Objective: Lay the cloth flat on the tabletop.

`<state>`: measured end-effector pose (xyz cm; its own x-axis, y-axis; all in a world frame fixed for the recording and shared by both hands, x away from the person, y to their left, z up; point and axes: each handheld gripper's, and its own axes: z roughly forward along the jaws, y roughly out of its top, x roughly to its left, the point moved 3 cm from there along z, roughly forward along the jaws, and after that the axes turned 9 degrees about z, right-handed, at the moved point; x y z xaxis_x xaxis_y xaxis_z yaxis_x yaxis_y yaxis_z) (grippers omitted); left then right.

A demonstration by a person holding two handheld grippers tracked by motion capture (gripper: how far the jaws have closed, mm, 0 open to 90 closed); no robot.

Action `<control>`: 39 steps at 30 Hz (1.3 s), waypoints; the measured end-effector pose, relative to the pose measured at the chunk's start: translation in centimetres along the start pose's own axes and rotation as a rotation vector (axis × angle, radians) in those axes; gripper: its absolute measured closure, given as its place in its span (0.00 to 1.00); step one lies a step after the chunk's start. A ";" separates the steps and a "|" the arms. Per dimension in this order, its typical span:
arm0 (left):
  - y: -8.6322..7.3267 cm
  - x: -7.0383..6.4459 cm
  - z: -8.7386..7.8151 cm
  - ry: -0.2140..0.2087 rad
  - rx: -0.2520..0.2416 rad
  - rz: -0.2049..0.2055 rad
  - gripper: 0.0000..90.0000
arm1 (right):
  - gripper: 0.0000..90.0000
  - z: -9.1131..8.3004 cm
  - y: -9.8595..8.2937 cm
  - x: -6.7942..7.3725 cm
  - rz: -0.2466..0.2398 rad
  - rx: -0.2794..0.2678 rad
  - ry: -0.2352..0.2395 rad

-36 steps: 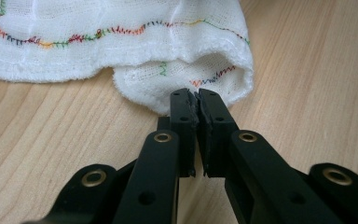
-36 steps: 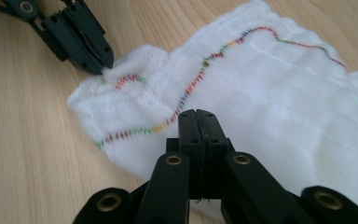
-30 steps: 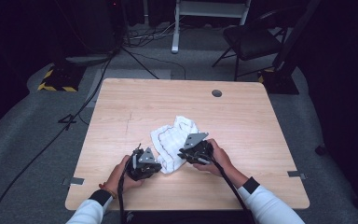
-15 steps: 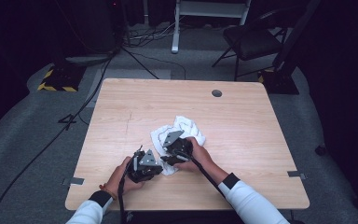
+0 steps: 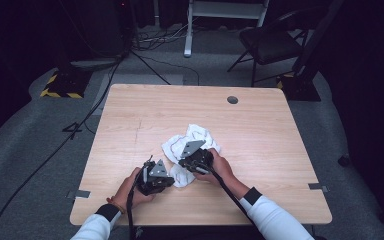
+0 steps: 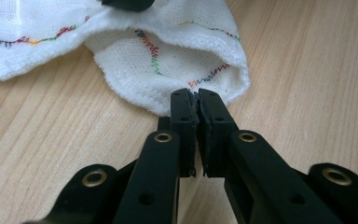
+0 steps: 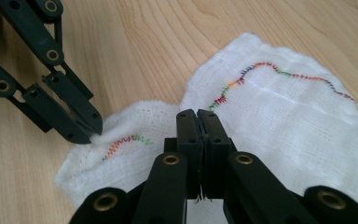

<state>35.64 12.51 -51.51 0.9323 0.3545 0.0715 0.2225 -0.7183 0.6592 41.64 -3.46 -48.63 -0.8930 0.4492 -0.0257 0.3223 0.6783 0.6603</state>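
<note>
Cloth (image 5: 192, 145) is what I am working on: a white, loosely woven muslin piece, rumpled into soft folds, with a thicker hemmed edge and a wavy line of zigzag stitching in red, green, orange and dark thread. It lies on the pale wood-grain table (image 5: 130, 115), bunched between and just ahead of both of my tools.

My left gripper (image 6: 196, 100) has its black jaws pressed together on the rounded corner of the cloth, right at the hem, so that corner sits at its tips and the rest spreads away beyond them. My right gripper (image 7: 198, 119) also has its jaws pressed together on a fold of the cloth, with fabric lying under and to either side of the tips.

The high view gives me what the close ones cannot: both hands low on the near half of the table, the left gripper (image 5: 155, 176) near the right gripper (image 5: 195, 156), each topped by a grey three-cornered plate. The right gripper view adds the left gripper's tips (image 7: 91, 128) biting the cloth edge just beside mine.
</note>
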 end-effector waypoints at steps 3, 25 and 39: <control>0.0 0.0 0.0 0.004 0.002 0.002 0.95 | 0.99 -0.6 -0.2 -0.1 -0.001 -0.016 -0.004; 1.9 -2.2 1.3 -0.042 0.014 0.051 0.91 | 0.99 -9.6 -10.6 -1.4 0.114 -0.019 0.016; 2.0 0.4 0.8 0.014 -0.061 -0.098 0.56 | 0.66 -9.1 -9.8 0.0 0.082 -0.085 -0.001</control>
<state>36.68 10.77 -50.75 0.9030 0.4294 0.0146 0.2940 -0.6424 0.7078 35.64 -15.45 -48.23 -0.8644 0.5020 0.0300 0.3663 0.5876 0.7215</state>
